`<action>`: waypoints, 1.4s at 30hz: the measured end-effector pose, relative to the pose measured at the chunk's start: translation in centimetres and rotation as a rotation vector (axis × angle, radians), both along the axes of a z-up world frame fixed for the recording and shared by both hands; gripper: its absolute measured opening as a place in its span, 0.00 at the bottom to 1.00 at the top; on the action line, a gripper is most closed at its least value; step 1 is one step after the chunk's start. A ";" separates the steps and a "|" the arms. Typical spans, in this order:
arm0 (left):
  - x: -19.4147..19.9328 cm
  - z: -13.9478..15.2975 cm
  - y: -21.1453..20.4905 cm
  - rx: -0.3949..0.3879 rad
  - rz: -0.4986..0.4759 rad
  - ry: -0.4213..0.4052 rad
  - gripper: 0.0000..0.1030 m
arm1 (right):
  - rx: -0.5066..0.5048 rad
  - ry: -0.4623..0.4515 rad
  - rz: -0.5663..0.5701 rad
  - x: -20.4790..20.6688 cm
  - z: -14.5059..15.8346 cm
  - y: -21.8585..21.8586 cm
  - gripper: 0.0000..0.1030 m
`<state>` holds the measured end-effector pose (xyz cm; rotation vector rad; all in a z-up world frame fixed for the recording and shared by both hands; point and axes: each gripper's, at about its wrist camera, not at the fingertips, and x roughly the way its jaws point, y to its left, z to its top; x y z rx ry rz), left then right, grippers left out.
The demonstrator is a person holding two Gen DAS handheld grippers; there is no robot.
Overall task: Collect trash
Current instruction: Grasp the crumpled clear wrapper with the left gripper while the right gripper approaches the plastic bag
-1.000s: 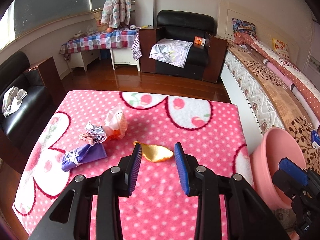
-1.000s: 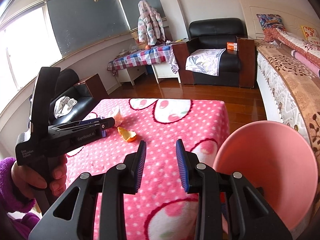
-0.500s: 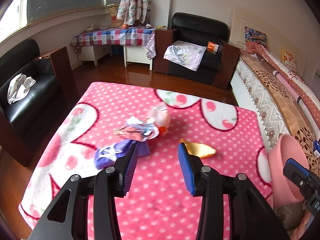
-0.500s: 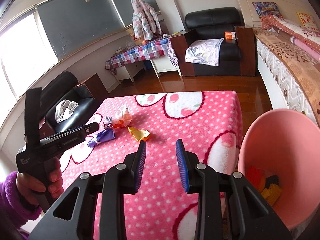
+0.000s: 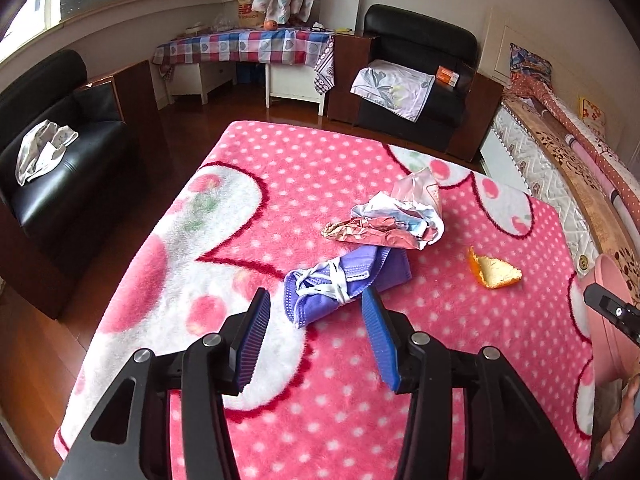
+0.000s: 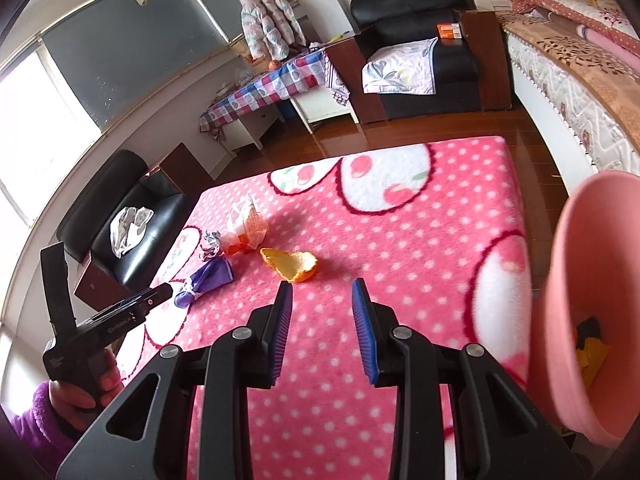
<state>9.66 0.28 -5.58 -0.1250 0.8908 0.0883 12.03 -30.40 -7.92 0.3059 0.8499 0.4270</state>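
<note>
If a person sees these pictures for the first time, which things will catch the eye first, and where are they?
First the pink dotted blanket that covers the table, with a small heap of trash on it: a purple face mask, crumpled wrappers behind it and an orange peel to the right. The left gripper is opening just before the mask, nothing between its fingers. A pink bin stands at the right edge.

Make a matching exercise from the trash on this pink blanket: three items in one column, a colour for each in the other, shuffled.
Items:
1. rolled face mask
2. curled fruit peel
3. crumpled foil wrapper

Colours:
A. orange and yellow
B. pink and white
C. purple with white straps

Pairs: 1-C, 2-A, 3-B
</note>
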 end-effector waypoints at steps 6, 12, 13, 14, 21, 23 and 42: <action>1.6 0.0 0.1 -0.052 -0.069 -0.019 0.46 | -0.022 0.024 0.029 1.7 -0.4 2.8 0.35; 4.1 1.6 -1.5 -0.121 -0.133 -0.073 0.46 | -0.058 0.018 0.034 3.2 -0.6 4.9 0.36; 4.5 1.7 -1.9 -0.114 -0.140 -0.073 0.46 | -0.065 0.021 0.028 3.6 -0.8 5.1 0.36; 4.9 1.7 -2.2 -0.102 -0.135 -0.069 0.46 | -0.068 0.029 0.021 4.1 -1.0 5.2 0.36; 9.1 0.0 -0.2 -0.182 0.052 0.061 0.47 | -0.091 0.033 0.027 6.2 -1.8 6.7 0.36; 9.3 -0.6 0.1 -0.204 0.065 0.090 0.51 | -0.091 0.027 0.044 6.6 -1.8 7.2 0.36; 9.7 -2.9 -0.2 -0.269 -0.052 0.112 0.40 | -0.016 0.066 0.194 11.6 -3.0 12.3 0.36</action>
